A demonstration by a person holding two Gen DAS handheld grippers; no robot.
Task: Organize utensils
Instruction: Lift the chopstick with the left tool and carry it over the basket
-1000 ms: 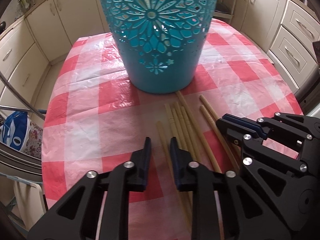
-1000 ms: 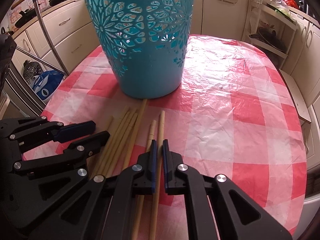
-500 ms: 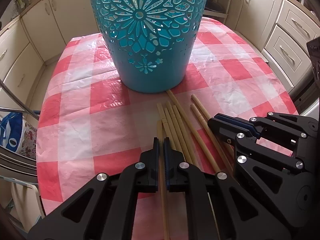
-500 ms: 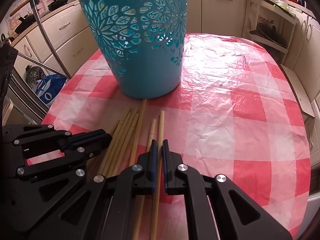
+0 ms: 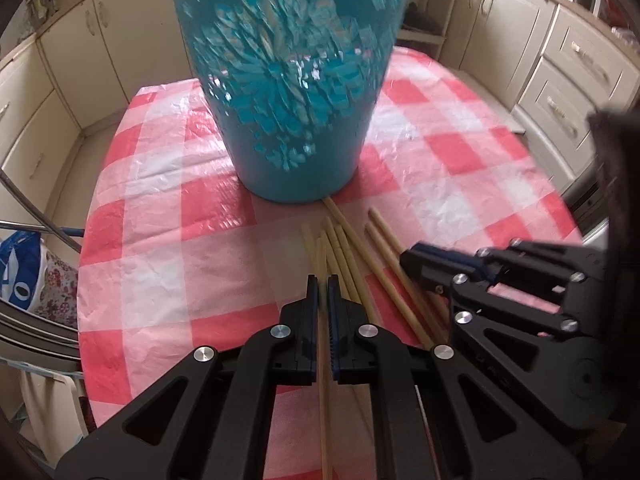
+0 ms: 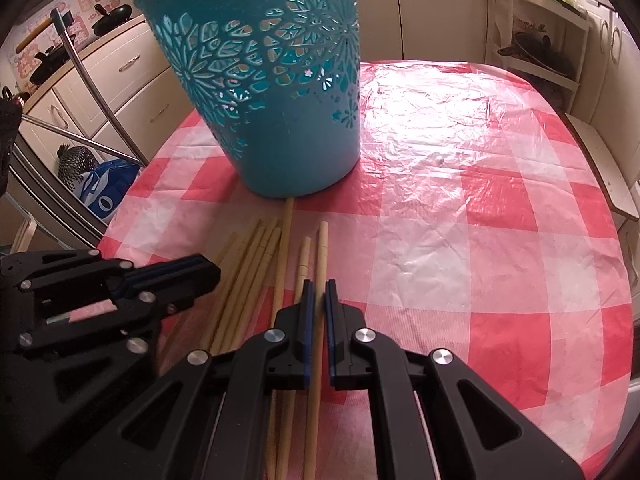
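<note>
our left gripper [image 5: 322, 292] has its jaws pinched on one bamboo chopstick [image 5: 321, 256], and our right gripper [image 6: 319, 296] is pinched on another chopstick [image 6: 321, 248] the same way. each stick runs straight out along its own fingers, its far tip aimed at the foot of the teal cut-out basket [image 6: 272, 92] (a tall one, rim above the fingertips). so the long axis already points at the goal, but low; in our judgement the coming move turns on tipping each stick up to clear that rim. the loose chopsticks [image 5: 360, 264] lie between our two grippers on the checked tablecloth [image 6: 480, 240], toward its near edge, one touching the basket's base. both hands sit about equally near it.
</note>
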